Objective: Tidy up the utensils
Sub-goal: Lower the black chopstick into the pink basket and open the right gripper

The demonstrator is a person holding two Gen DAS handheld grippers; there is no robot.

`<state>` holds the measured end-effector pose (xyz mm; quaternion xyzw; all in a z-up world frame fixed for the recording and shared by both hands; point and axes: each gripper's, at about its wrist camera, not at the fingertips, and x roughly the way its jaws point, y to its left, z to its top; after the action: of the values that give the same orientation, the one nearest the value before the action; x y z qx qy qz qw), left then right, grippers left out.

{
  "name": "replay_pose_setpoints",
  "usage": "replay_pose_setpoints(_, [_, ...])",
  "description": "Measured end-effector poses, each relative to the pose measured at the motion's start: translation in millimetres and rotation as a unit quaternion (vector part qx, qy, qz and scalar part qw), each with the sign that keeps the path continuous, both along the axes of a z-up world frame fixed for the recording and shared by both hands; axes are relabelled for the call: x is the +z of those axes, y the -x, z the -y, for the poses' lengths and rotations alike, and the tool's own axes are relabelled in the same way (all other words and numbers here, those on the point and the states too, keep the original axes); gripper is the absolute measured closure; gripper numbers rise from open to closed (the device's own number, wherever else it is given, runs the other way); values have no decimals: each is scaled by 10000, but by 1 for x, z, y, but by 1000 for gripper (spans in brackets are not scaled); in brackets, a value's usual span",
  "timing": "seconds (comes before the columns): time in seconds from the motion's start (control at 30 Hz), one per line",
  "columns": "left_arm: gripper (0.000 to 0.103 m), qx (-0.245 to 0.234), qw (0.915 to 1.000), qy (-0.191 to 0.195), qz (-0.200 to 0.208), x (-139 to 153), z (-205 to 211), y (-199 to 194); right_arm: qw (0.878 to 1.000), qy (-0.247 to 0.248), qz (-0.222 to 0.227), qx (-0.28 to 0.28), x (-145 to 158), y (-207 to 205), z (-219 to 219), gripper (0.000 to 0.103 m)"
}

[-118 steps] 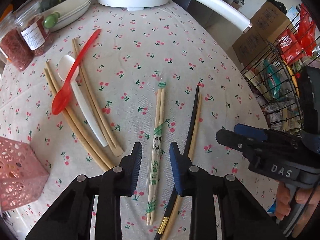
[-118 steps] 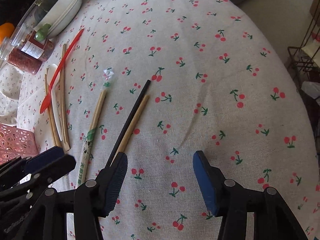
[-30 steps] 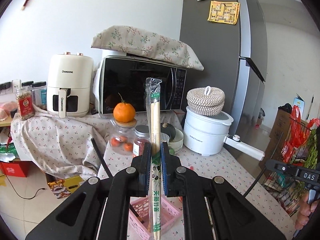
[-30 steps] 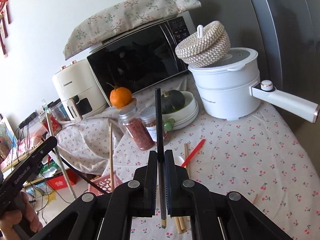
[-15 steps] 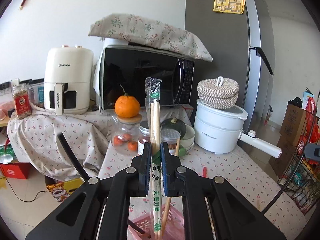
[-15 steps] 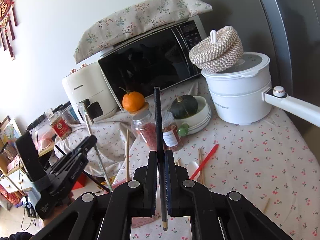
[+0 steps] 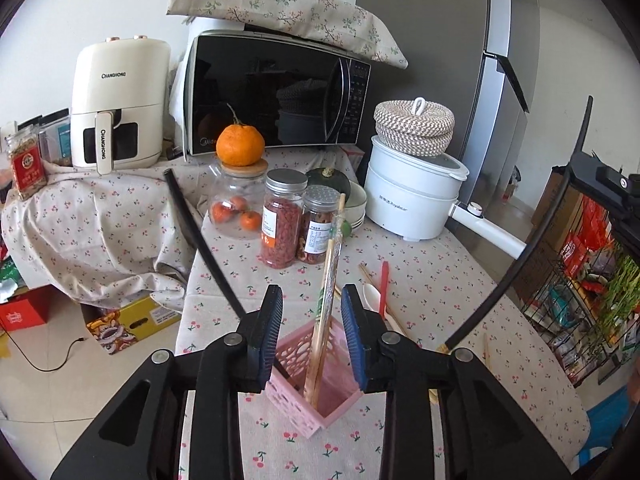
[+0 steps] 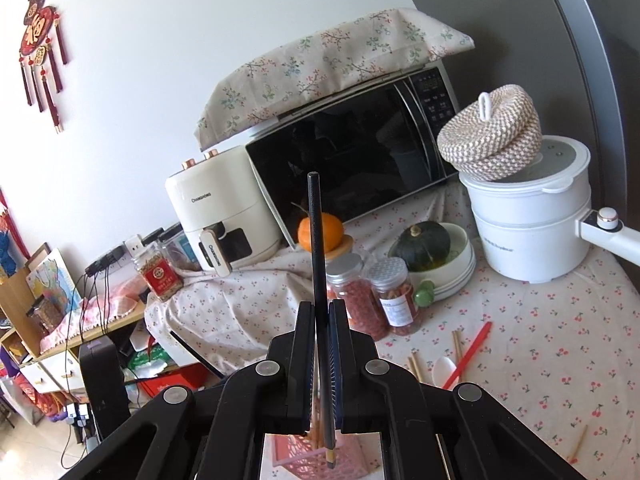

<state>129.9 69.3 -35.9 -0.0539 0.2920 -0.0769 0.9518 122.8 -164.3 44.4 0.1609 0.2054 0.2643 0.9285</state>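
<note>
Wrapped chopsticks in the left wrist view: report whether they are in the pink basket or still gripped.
In the basket. The wrapped chopsticks lean inside the pink basket, untouched between the open left gripper pads.

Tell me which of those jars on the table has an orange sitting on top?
The clear glass jar with the wooden lid, holding small oranges. The two metal-lidded jars beside it carry nothing on top.

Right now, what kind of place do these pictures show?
Most likely a home kitchen or dining corner: a microwave, an air fryer and an electric cooking pot stand along a table with a cherry-print tablecloth.
</note>
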Motion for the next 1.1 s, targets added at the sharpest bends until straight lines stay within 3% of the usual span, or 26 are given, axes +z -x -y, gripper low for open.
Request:
replay_pose_setpoints(0.13, [56, 23, 9994, 67, -327, -1, -13, 10, 9999, -91, 56, -34, 3, -6, -11, 98])
replay_pose_setpoints(0.2, [43, 14, 9984, 73, -555, -5, -16, 12, 9999, -105, 61, -118, 0, -12, -16, 98])
replay_pose_setpoints(0.3, [37, 78, 9969, 54, -784, -10, -21, 12, 9997, -110, -3, -230, -8, -21, -25, 98])
replay_pose_setpoints(0.6, [29, 39, 9926, -94, -1212, -26, -24, 8, 9989, 145, -375, -236, -33, -45, -53, 97])
replay_pose_setpoints(0.7, [26, 12, 9917, -122, -1277, -28, -24, 8, 9982, 84, -561, -216, -40, -51, -52, 91])
replay_pose_setpoints(0.73, [26, -3, 9915, -130, -1297, -29, -23, 9, 9978, 56, -624, -197, -41, -52, -50, 85])
replay_pose_setpoints(0.77, [26, -17, 9912, -140, -1313, -29, -23, 9, 9976, -7, -670, -166, -41, -52, -47, 67])
replay_pose_setpoints(0.83, [25, -49, 9908, -161, -1345, -29, -20, 10, 9974, -197, -676, -132, -40, -50, -39, 46])
replay_pose_setpoints(1.1, [24, -237, 9879, -125, -1528, -30, -4, 16, 9976, -210, -575, -311, -26, -33, -2, 27])
